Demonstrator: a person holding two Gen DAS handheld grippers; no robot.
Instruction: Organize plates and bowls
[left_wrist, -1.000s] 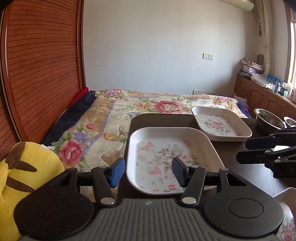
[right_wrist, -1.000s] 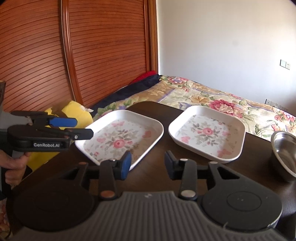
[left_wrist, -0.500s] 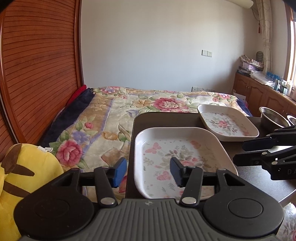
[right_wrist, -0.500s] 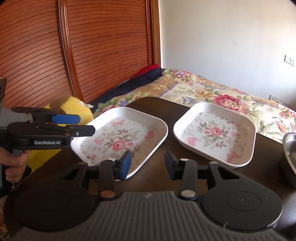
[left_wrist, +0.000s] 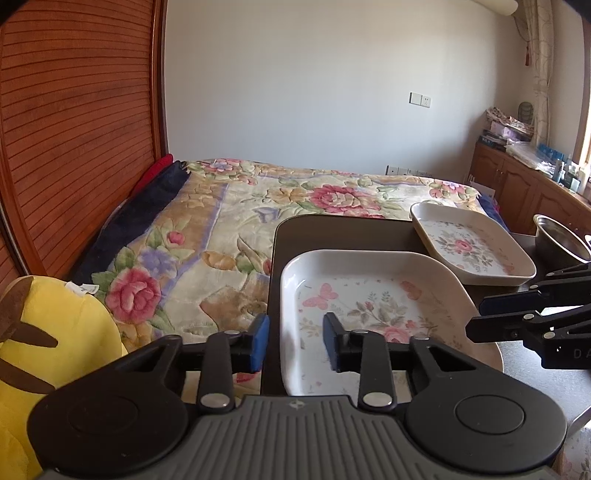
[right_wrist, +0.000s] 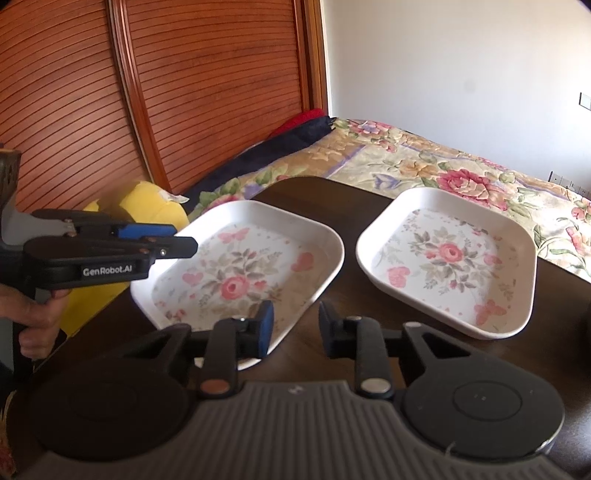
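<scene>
Two white square plates with pink flower prints sit on a dark brown table (left_wrist: 332, 232). The near plate (left_wrist: 369, 306) (right_wrist: 236, 273) lies just ahead of both grippers. The far plate (left_wrist: 469, 247) (right_wrist: 447, 258) sits beyond it. My left gripper (left_wrist: 295, 341) (right_wrist: 159, 240) is open and straddles the near plate's left rim, without clamping it. My right gripper (right_wrist: 293, 326) (left_wrist: 517, 321) is open at the plate's opposite rim, its left finger over the plate's corner. A steel bowl (left_wrist: 561, 240) stands past the far plate.
A bed with a floral blanket (left_wrist: 258, 206) borders the table's far and left sides. A yellow plush toy (left_wrist: 55, 339) lies at the left below a wooden slatted door (right_wrist: 184, 92). Wooden cabinets (left_wrist: 524, 188) line the right wall. A hand (right_wrist: 33, 321) holds the left gripper.
My left gripper has shifted so the near plate's left rim now lies between its fingers, and the fingers have narrowed. The right gripper's fingers narrowed slightly; the bowl left its view.
</scene>
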